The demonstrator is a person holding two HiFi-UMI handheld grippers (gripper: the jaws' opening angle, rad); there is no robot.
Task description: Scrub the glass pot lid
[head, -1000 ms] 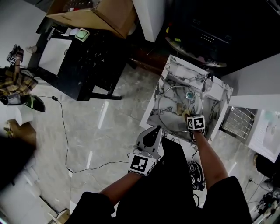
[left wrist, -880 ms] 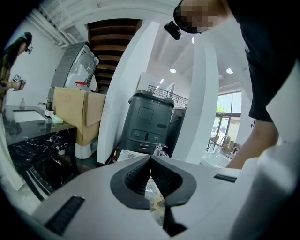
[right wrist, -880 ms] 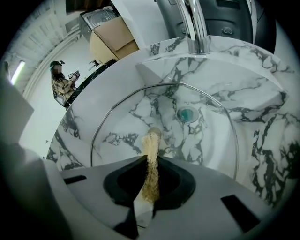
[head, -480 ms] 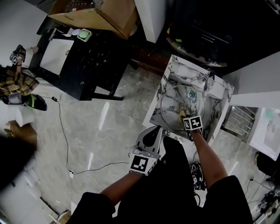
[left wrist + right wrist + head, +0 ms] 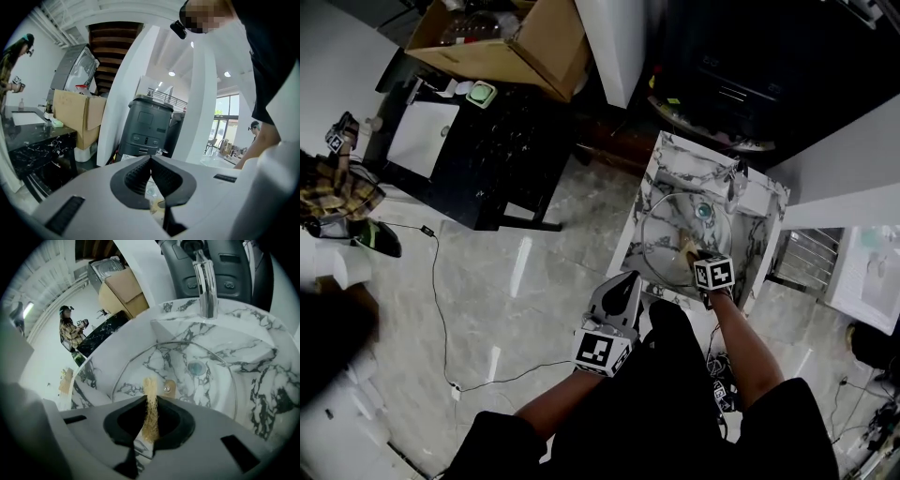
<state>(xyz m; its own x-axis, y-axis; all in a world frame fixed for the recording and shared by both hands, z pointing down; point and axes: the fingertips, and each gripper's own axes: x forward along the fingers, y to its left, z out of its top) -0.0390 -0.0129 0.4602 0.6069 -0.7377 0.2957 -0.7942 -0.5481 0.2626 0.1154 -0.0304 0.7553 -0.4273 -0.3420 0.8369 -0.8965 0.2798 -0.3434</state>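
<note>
The glass pot lid (image 5: 670,232) lies in the marble sink (image 5: 664,169); in the right gripper view its metal rim (image 5: 123,367) curves round the basin, and its knob (image 5: 167,388) shows just past the jaws. My right gripper (image 5: 695,254) is shut on a tan scrub pad (image 5: 150,406), whose tip rests on the lid near the knob. My left gripper (image 5: 627,279) hangs left of the sink over the floor. It is shut with nothing in it, the jaws (image 5: 151,162) meeting at their tips.
A chrome tap (image 5: 206,283) stands at the sink's far edge, above the drain (image 5: 194,367). A black table (image 5: 487,131) and a cardboard box (image 5: 502,37) stand to the left. A person (image 5: 337,187) is at the far left. A cable (image 5: 441,300) trails over the floor.
My right gripper has shifted a little over the lid with the pad in it. The left gripper has stayed beside the sink, still shut.
</note>
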